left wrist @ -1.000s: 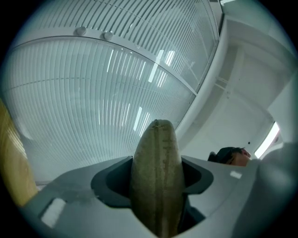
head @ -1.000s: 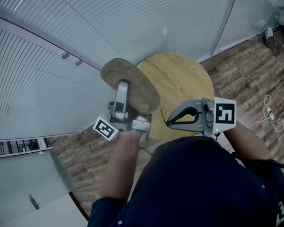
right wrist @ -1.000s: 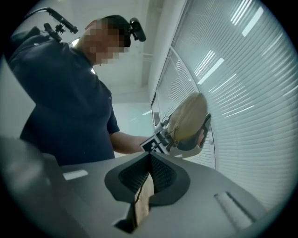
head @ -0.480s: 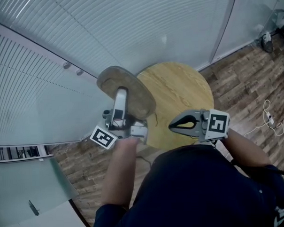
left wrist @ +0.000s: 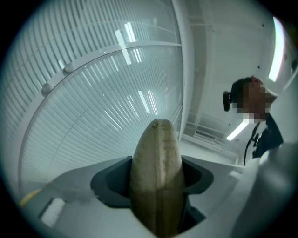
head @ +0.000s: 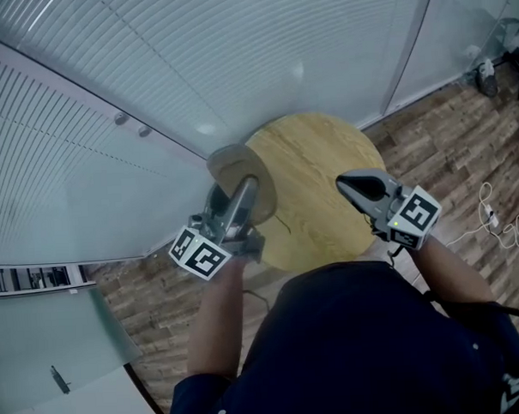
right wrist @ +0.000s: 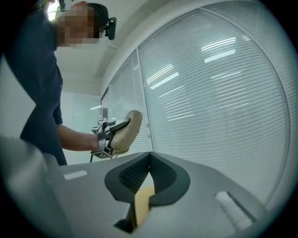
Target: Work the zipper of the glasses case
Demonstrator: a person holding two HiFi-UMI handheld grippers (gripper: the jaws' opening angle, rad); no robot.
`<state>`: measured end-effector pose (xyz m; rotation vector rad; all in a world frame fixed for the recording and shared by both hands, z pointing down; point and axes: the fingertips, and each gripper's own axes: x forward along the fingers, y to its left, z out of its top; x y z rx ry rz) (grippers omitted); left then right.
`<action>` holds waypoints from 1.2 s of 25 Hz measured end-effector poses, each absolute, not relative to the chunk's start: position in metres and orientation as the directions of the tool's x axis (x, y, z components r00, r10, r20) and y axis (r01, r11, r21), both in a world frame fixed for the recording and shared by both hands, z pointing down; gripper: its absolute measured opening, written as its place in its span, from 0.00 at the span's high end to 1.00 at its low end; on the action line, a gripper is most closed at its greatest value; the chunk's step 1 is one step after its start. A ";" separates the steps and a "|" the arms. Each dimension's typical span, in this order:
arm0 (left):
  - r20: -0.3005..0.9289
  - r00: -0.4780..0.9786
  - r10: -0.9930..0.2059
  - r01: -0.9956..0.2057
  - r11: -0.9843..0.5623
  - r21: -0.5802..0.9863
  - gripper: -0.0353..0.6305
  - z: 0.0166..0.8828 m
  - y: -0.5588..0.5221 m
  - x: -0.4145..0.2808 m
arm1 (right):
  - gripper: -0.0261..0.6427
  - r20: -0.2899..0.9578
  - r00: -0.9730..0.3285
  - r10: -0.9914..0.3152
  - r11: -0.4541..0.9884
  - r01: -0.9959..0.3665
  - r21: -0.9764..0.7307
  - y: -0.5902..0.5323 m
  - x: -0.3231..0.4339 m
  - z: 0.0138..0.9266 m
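The work area is bounded by a wall of white slatted blinds [head: 152, 95] behind glass, with brown wood-plank floor [head: 462, 124] on the remaining sides. A round, light-wood tabletop [head: 318, 182] stands just beside the blind wall. Its rear rim lies near the glass, and its right and near rims face open floor. The visible wood surface carries no object.

The left gripper [head: 242, 194] is positioned at the left rim of the tabletop, pointing toward the blinds. Its fingers [left wrist: 109, 183] are clenched on a tan, oval fabric glasses case [head: 236, 173], one dark pad on each broad face. In the left gripper view the case [left wrist: 157, 176] stands narrow edge forward, rising past the fingertips, with a centre line running along that edge. The right gripper view shows the case [right wrist: 126, 132] held in the air, tilted, clear of the blinds.

The right gripper [head: 343, 183] sits over the right part of the tabletop, well apart from the case. Its fingers [right wrist: 135, 174] are pressed together with nothing between them.

A thin white cable [head: 500, 213] lies on the floor to the right.
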<state>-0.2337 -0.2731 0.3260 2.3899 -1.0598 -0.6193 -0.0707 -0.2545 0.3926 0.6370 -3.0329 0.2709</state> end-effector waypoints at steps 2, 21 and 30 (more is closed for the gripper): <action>-0.156 0.598 -0.786 -0.639 -0.585 0.499 0.50 0.337 -0.273 -0.238 | 0.95 0.076 -0.878 -0.473 0.859 -0.478 -0.183 -0.268 -0.060 0.395; 0.158 0.427 -0.891 -0.885 -0.375 0.276 0.50 0.438 -0.259 -0.260 | 0.95 0.017 -0.814 -0.580 0.787 -0.566 -0.247 -0.285 -0.034 0.406; 0.190 0.467 -0.864 -0.869 -0.408 0.281 0.50 0.452 -0.254 -0.253 | 0.95 0.046 -0.819 -0.572 0.791 -0.565 -0.236 -0.276 -0.040 0.422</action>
